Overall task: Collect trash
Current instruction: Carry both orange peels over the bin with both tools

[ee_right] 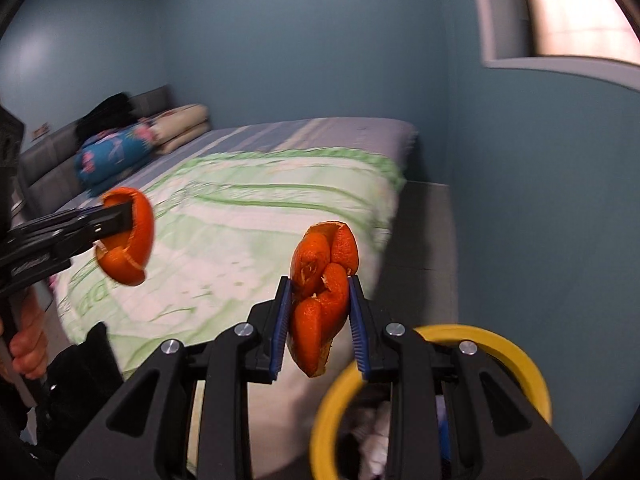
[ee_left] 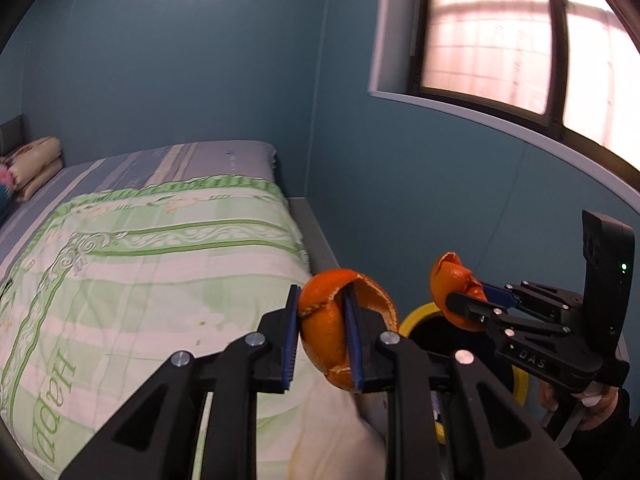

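In the left wrist view my left gripper [ee_left: 322, 300] is shut on a curled piece of orange peel [ee_left: 320, 328], held over the edge of the bed. To its right my right gripper [ee_left: 466, 300] is shut on a second piece of orange peel [ee_left: 450, 280], above a bin with a yellow rim [ee_left: 414, 316]. The right wrist view shows that second peel [ee_right: 320, 312] squeezed between my right gripper's [ee_right: 319, 284] blue pads, with the yellow-rimmed bin [ee_right: 520, 360] just below and to the right. At the left of that view my left gripper [ee_right: 126, 220] holds its peel [ee_right: 136, 240].
A bed with a green and white quilt [ee_left: 160, 260] fills the left side, with folded bedding [ee_right: 116, 156] and pillows [ee_right: 184, 120] at its head. Blue walls and a window [ee_left: 500, 40] stand behind. White trash [ee_right: 376, 440] lies inside the bin. A hand [ee_right: 28, 344] grips the left handle.
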Demonstrator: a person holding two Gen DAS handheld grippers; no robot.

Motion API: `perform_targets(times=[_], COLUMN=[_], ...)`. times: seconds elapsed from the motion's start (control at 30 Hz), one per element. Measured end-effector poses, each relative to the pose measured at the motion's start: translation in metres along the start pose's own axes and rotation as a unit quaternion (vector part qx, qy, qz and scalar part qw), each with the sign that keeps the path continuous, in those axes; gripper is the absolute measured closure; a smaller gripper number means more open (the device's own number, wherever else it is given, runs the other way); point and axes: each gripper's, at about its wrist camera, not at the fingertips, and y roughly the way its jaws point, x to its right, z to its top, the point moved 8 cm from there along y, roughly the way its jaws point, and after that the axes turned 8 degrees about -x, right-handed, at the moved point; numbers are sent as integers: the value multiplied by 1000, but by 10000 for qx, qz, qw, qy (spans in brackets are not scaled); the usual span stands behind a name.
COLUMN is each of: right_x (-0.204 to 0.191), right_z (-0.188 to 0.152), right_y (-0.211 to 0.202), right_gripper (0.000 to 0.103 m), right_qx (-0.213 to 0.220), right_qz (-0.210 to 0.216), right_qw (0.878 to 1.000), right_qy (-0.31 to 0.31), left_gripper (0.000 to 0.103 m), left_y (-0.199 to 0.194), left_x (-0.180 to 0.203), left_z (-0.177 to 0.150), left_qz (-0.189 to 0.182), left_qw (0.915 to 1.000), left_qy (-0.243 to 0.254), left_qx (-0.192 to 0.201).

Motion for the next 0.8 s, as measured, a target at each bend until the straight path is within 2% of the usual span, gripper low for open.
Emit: perform_targets(times=[0.2, 0.33, 0.8], right_x=[55, 80, 122], right_z=[-22, -37, -72], right_y=[-12, -9, 4], right_gripper=[76, 76, 75], right_qx=[56, -6, -247], right_qz=[-448, -567, -827], right_qw=[9978, 9955, 9892], right_qy=[484, 758, 1188], left_gripper=[84, 83, 83], left_y=[14, 28, 68], left_x=[54, 82, 128], left_z=[0, -2, -21], left_qz=[-175, -246, -579], left_qw=[9989, 9973, 9933], left_qy=[427, 662, 842], left_qx=[-76, -194, -544])
